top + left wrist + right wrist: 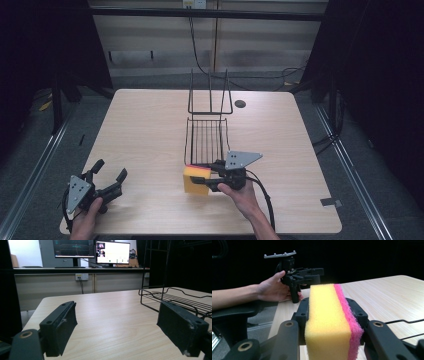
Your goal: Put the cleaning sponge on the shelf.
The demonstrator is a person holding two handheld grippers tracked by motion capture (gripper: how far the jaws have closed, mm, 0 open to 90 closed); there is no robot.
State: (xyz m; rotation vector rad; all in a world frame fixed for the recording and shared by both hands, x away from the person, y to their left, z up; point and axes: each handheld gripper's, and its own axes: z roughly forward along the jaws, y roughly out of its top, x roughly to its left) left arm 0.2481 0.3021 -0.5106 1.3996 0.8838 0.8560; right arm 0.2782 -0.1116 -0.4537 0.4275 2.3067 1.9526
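High view: right gripper (pixel 209 176) clamped on yellow-pink sponge (pixel 195 179), just at near end of wire rack (pixel 207 134), mid-table (pixel 150 125). Left gripper (pixel 110 176) near front-left corner, jaws wide apart, holding nothing.

sponges: just one (pixel 195 179), yellow with a pink scrub side
wire racks: one (pixel 207 134), black
grippers: two, left gripper (pixel 109 180) and right gripper (pixel 212 175)
hands: two, left hand (pixel 89 219) and right hand (pixel 242 194)
tables: one (pixel 145 125)
monitors: two (pixel 73 247) (pixel 112 252)
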